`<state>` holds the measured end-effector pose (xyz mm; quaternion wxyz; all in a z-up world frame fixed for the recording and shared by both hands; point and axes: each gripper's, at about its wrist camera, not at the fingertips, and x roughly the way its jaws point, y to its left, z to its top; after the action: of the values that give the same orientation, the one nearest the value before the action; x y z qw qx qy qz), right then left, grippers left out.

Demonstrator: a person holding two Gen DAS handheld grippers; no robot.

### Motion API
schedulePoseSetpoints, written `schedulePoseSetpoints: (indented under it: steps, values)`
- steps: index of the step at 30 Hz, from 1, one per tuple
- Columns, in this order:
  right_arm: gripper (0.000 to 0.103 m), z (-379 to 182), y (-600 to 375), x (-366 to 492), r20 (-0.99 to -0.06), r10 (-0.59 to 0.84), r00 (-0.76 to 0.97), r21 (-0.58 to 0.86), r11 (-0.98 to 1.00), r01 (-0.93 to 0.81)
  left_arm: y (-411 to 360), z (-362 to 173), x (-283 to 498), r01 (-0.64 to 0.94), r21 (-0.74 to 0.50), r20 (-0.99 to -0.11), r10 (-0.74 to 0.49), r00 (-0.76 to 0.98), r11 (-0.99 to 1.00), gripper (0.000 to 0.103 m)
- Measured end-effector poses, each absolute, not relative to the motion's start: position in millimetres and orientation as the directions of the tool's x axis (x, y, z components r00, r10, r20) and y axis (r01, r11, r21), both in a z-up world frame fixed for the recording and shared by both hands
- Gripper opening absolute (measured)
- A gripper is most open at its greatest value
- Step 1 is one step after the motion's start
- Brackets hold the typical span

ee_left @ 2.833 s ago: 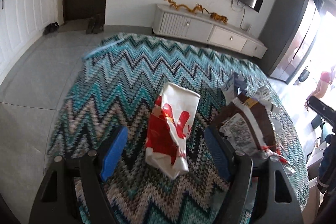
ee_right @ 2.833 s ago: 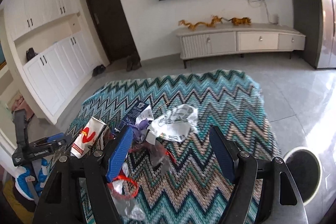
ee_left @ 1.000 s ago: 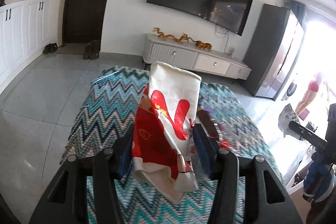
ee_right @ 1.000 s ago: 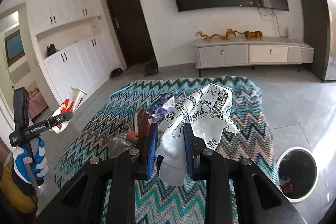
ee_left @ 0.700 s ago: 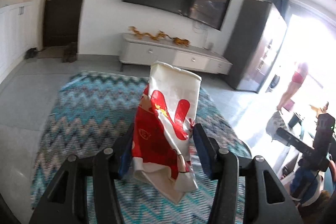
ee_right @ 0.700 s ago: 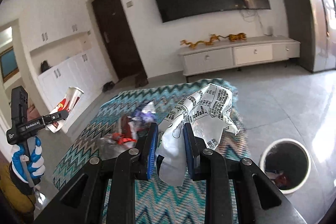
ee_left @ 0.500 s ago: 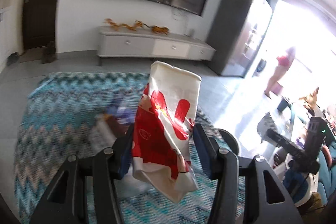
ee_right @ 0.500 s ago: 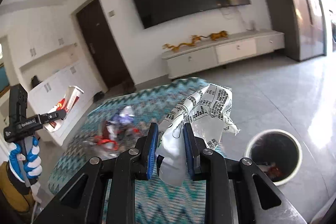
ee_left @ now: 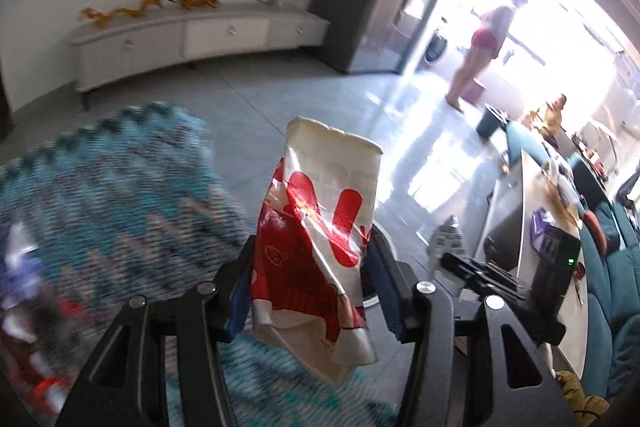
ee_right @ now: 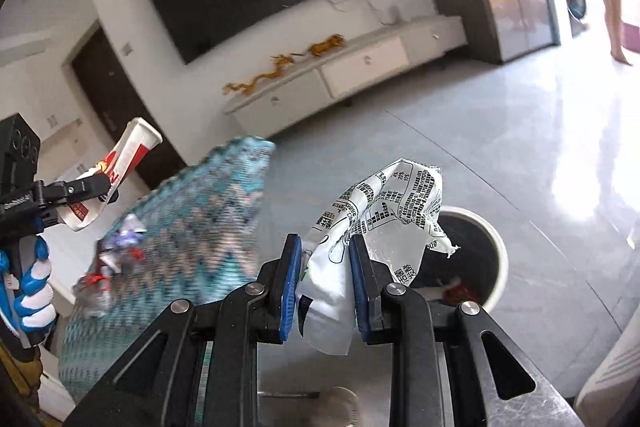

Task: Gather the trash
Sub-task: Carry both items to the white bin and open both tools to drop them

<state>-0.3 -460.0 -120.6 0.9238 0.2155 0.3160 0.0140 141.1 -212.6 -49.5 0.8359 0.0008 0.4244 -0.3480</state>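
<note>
While both grippers are loaded, order by size: teal zigzag-patterned woven rug (ee_right: 192,239) covers the grey tile floor on the left in both views, blurred in the left wrist view. Some leftover crumpled wrappers, purple, red and clear (ee_right: 116,255), lie on its near-left part.

Round white-rimmed trash bin with dark inside (ee_right: 476,259) stands on the tile just right of the rug, some red scrap visible at its bottom. It sits right behind the right gripper's load.

Left gripper (ee_left: 310,287): jaws narrowed onto a crumpled red-and-white paper cup (ee_left: 320,227), clamped across its lower half, open rim pointing up, held in the air beyond the rug's edge. Same cup shows at far left of the right wrist view (ee_right: 120,167).

Right gripper (ee_right: 325,275): blue pads nearly together, pinching a crumpled white plastic wrapper with black printed text (ee_right: 380,223). Wrapper's upper part flops right, overlapping the bin's rim in view; cannot tell if it is directly above the opening.
</note>
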Motion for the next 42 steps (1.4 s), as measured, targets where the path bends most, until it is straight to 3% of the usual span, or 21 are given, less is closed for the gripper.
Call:
schedulePoseSetpoints:
  steps: [8, 21, 23, 24, 25, 31, 42]
  values:
    - [0.024, -173, -505, 37, -0.645, 0.153, 0.749, 0.434, 0.880, 0.194, -308, -108, 179, 0.590, -0.365, -0.764, -0.593, 0.253, 0.720, 0.051]
    - [0.028, -232, -523, 96, -0.747, 0.110, 0.656, 0.370, 0.888, 0.273, -372, -164, 224, 0.505, -0.471, -0.784, -0.606, 0.137, 0.723, 0.054]
    - [0.032, -242, -524, 103, -0.772, 0.098, 0.628, 0.347, 0.893, 0.286, -375, -170, 228, 0.491, -0.480, -0.786, -0.605, 0.126, 0.727, 0.060]
    - [0.039, -245, -525, 105, -0.784, 0.086, 0.615, 0.331, 0.896, 0.296, -374, -171, 228, 0.486, -0.483, -0.786, -0.605, 0.127, 0.729, 0.063]
    - [0.045, -247, -525, 106, -0.793, 0.074, 0.604, 0.316, 0.898, 0.305, -371, -171, 228, 0.480, -0.488, -0.783, -0.609, 0.129, 0.729, 0.065]
    - [0.050, -239, -525, 92, -0.790, 0.065, 0.610, 0.332, 0.882, 0.336, -356, -156, 223, 0.483, -0.474, -0.774, -0.610, 0.170, 0.736, 0.066]
    - [0.060, -167, -476, 76, -0.713, 0.039, 0.700, 0.328, 0.901, 0.283, -263, -80, 180, 0.454, -0.312, -0.726, -0.517, 0.453, 0.835, 0.066]
